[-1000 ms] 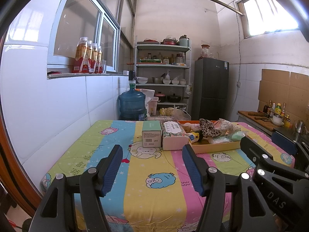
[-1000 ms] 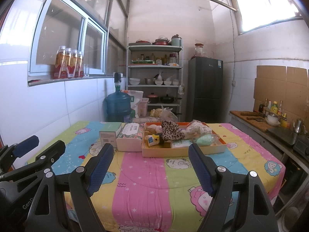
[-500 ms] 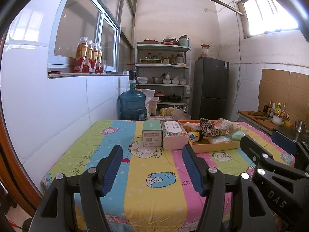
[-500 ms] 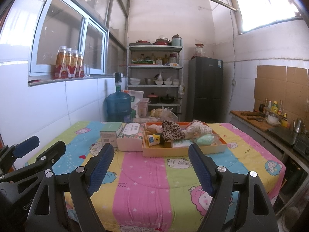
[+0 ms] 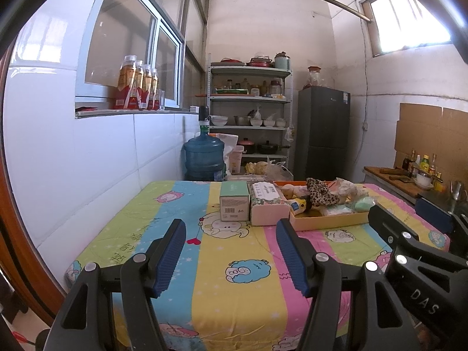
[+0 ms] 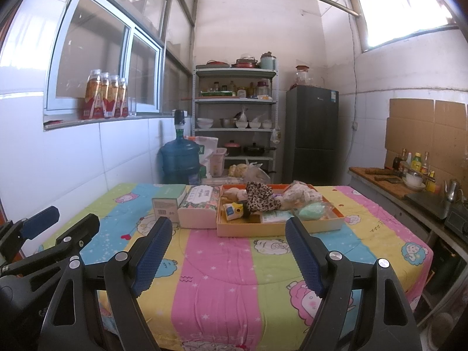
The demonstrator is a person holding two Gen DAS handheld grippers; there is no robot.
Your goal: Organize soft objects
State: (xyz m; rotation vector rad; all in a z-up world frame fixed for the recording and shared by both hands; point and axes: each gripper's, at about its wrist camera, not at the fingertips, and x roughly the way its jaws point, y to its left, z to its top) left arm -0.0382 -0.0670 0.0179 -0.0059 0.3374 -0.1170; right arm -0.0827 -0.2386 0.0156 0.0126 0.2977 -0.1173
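Two grippers, left gripper (image 5: 231, 251) and right gripper (image 6: 229, 253), hover w/ fingers apart, nothing held, above near edge of quilt-covered table (image 6: 222, 278); soft objects (image 6: 260, 200) piled in orange tray (image 6: 263, 229) toward far edge, tissue box (image 6: 199, 209) touching tray's left side.
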